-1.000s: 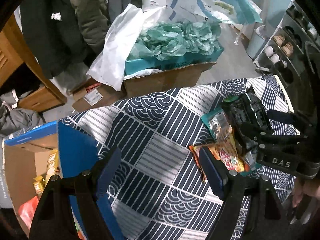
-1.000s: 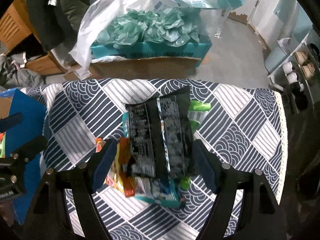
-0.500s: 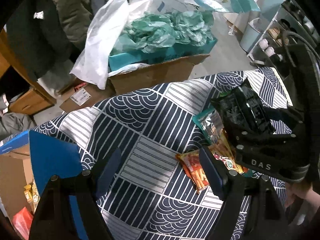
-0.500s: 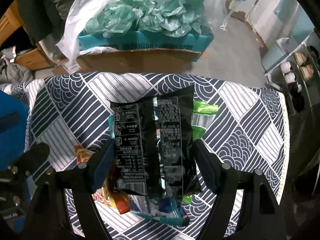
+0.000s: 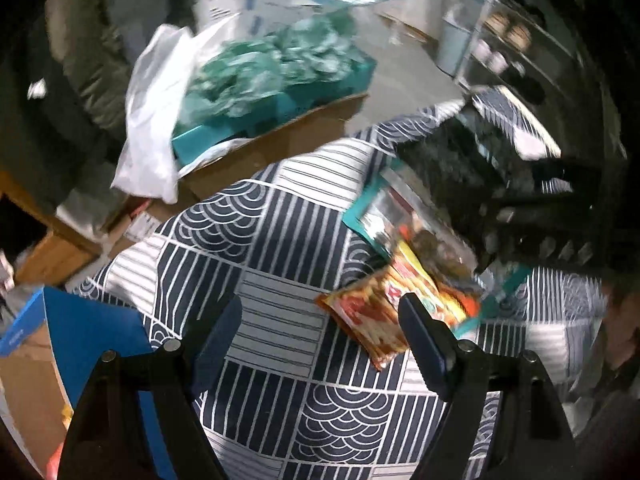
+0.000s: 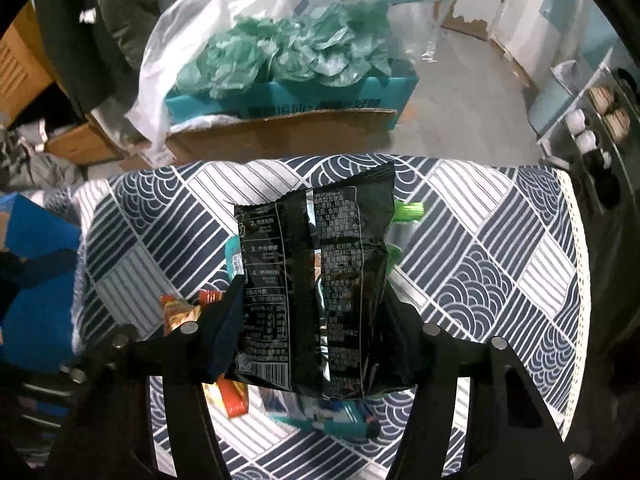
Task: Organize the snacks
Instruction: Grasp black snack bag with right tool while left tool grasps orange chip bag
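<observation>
Right wrist view was filled at its centre by a black snack packet [image 6: 316, 280], glossy, with a vertical back seam, white printed text and a barcode near its lower left corner. It was seen standing lengthwise between the two fingers of the right gripper [image 6: 312, 312], whose jaws were closing, the pads already met at both side edges of the packet (the left finger [image 6: 228, 320] was shown pressed against its edge). Beneath the packet, on the patterned tablecloth [image 6: 480, 248], other snacks were partly covered: an orange packet [image 6: 180, 312] at the lower left, a teal packet [image 6: 332, 424] below, and a green packet edge [image 6: 408, 212] poking out at the right.

Left wrist view, heavily blurred, gave the same heap from the side: the orange packet [image 5: 376, 312] was laid flat at centre right, just beyond the right-hand finger of the left gripper [image 5: 320, 332], with the teal packet [image 5: 372, 216] and the black snack packet [image 5: 460, 164] higher up at the right. The left gripper's jaws were held wide apart with only tablecloth [image 5: 260, 240] between them. Only in this view was the inside of the blue-edged cardboard box [image 5: 48, 344] at the lower left shown; the black packet's print was readable only from the right wrist. A carton of crumpled green bags [image 6: 280, 60] was seen past the table in both.
</observation>
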`<state>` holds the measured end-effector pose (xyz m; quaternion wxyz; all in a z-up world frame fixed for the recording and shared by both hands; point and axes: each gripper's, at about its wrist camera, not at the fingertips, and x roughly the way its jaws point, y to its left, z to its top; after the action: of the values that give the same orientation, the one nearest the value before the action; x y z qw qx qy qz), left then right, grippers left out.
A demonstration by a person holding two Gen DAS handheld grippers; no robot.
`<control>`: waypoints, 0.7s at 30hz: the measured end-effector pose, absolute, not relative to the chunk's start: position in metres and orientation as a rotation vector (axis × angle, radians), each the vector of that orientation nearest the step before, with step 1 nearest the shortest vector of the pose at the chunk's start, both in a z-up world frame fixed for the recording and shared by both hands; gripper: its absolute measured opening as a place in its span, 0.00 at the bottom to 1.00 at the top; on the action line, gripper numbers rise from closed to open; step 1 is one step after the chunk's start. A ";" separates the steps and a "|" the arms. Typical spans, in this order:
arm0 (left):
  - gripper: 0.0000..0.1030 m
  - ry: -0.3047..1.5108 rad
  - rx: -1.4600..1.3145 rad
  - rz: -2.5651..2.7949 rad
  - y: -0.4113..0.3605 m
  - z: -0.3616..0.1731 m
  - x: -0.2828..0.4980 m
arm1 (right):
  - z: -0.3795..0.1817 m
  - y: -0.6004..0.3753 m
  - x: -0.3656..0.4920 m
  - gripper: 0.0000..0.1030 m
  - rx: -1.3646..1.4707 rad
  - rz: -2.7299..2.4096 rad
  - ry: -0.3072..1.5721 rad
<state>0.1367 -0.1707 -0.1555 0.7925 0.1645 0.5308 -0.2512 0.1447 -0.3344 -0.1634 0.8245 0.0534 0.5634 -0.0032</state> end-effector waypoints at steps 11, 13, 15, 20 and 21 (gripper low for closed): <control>0.83 1.125 0.463 -0.666 -0.189 -0.174 0.105 | -0.153 -0.358 0.090 0.60 0.200 0.015 1.188; 0.83 1.124 0.469 -0.673 -0.195 -0.176 0.106 | -0.155 -0.360 0.080 0.60 0.206 0.018 1.197; 0.83 1.125 0.465 -0.686 -0.199 -0.178 0.107 | -0.156 -0.360 0.074 0.60 0.204 0.022 1.200; 0.83 1.131 0.478 -0.695 -0.210 -0.188 0.111 | -0.165 -0.367 0.069 0.60 0.225 0.010 1.214; 0.83 1.133 0.486 -0.696 -0.214 -0.191 0.112 | -0.167 -0.369 0.069 0.60 0.232 0.009 1.217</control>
<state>0.1120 -0.2140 -0.1907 0.7599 0.2230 0.5203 -0.3195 0.0689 -0.3688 -0.1673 0.8142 0.1086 0.5703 0.0042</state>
